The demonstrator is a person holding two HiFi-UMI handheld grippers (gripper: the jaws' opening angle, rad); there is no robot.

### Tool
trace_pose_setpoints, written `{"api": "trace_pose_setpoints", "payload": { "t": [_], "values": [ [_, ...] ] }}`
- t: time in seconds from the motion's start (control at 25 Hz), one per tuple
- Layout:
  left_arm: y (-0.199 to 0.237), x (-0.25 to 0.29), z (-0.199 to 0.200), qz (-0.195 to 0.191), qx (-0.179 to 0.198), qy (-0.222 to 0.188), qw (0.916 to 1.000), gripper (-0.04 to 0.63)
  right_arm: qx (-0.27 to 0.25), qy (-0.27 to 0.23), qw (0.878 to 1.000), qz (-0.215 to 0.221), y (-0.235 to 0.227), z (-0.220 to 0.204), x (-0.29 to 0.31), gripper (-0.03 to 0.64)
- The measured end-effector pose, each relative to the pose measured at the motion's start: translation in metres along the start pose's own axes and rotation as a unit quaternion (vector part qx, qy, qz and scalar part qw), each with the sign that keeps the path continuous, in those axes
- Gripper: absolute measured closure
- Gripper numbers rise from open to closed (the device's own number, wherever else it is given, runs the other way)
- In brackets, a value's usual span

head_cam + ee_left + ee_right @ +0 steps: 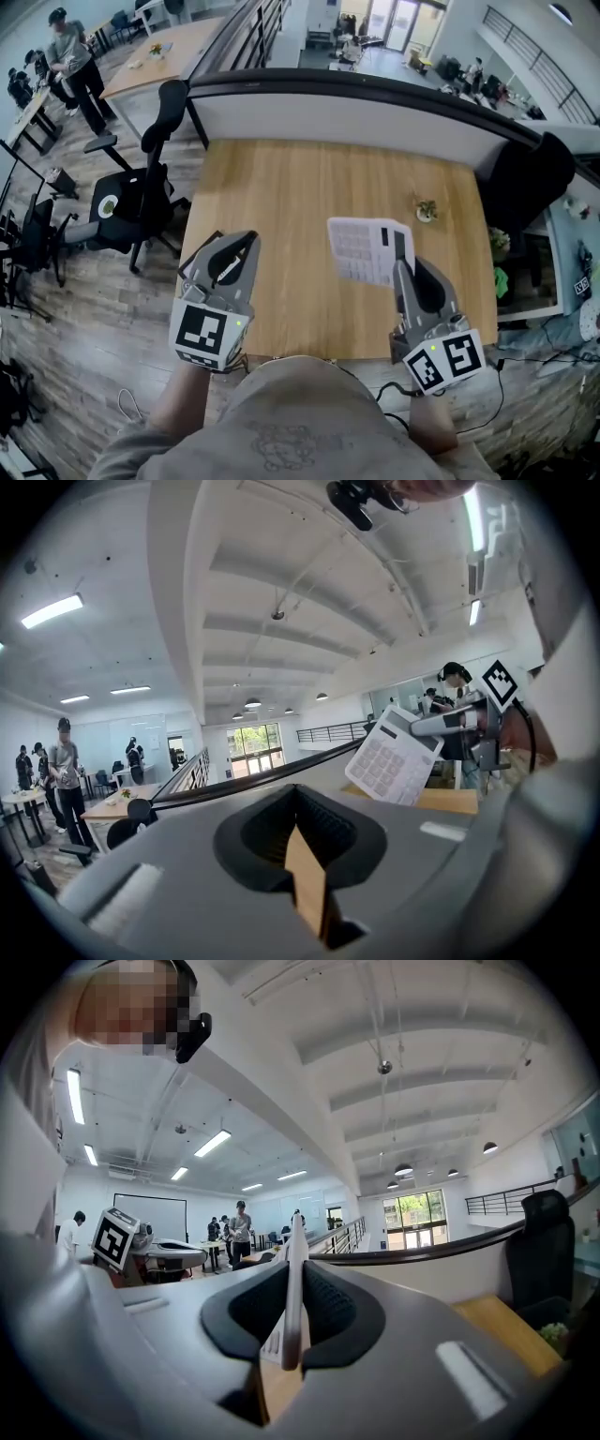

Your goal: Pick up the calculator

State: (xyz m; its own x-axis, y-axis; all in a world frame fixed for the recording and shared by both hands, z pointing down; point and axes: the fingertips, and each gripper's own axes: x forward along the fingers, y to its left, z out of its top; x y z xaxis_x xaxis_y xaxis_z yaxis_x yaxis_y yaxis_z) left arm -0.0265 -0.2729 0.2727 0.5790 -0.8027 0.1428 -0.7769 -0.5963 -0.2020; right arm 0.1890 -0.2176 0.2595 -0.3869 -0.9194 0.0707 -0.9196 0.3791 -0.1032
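Observation:
A white calculator (364,249) hangs above the wooden table (300,187), keys up and tilted, with my right gripper (400,269) shut on its right edge. In the right gripper view the calculator (296,1241) stands edge-on between the pads. From the left gripper view, the calculator (394,757) shows keys-first at the right, held by the right gripper (459,722). My left gripper (239,246) hovers over the table's near left part, apart from the calculator. Its jaws stand together with nothing between them (298,841); only a sliver of table shows through.
A small green plant (427,211) sits on the table at the far right. A black office chair (141,197) stands left of the table and another dark chair (530,178) at its right. A low partition (356,112) runs behind. People stand at far tables (70,56).

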Motion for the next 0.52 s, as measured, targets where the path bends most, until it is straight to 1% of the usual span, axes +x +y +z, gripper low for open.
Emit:
{"api": "trace_pose_setpoints", "payload": {
  "t": [0.52],
  "values": [
    [-0.015,0.004,0.003,-0.010,0.005,0.005,0.9999,0.595,0.000,0.005,1.000,0.003,-0.009,0.000,0.002,0.565]
  ]
}}
